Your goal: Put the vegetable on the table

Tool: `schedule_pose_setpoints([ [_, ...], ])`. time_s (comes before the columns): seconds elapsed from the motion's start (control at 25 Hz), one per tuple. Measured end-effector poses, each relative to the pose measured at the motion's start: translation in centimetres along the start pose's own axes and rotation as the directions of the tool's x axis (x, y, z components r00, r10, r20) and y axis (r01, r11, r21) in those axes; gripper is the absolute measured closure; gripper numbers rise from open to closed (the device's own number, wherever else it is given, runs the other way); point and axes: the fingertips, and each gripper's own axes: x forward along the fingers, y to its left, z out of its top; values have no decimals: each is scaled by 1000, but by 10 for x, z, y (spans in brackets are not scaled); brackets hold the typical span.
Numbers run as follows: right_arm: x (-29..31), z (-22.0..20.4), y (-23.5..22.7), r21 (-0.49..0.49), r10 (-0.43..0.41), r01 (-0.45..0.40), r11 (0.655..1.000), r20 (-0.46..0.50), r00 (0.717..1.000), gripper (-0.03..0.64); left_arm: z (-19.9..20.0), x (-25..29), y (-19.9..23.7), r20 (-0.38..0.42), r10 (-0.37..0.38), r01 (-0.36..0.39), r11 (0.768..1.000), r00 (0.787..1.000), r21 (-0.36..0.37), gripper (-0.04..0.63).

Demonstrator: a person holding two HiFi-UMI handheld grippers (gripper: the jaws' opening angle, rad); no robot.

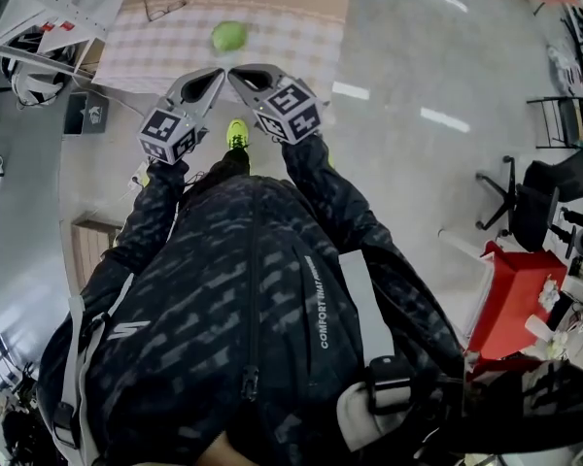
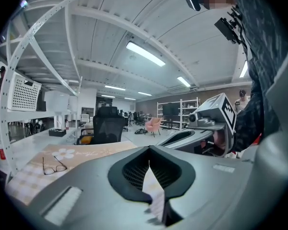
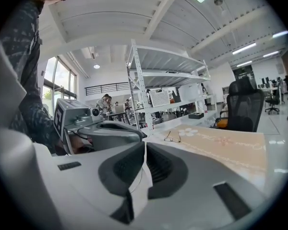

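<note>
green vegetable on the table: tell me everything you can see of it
The green vegetable is a small, roundish, pale yellow-green ball that looks smooth; its kind can't be told. It shows only in the head view, lying alone on the checked part of the tablecloth. Nothing but the cloth touches it.

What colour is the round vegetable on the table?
The vegetable is light green; the head view shows it best.

Bright ceiling strips — floor glare, fisheye-warped edges.
</note>
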Motion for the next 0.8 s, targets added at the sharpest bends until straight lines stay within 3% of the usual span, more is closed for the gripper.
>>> schedule_pose_setpoints([
  [0.44,-54,-12,62,-18,40,-40,999,13,999,623,8,-44,-74,33,43,-42,999,999,-24,598],
  [0.8,-60,-21,91,-20,55,-55,998,4,998,623,8,-71,-87,50,65,-64,997,997,-38,598],
])
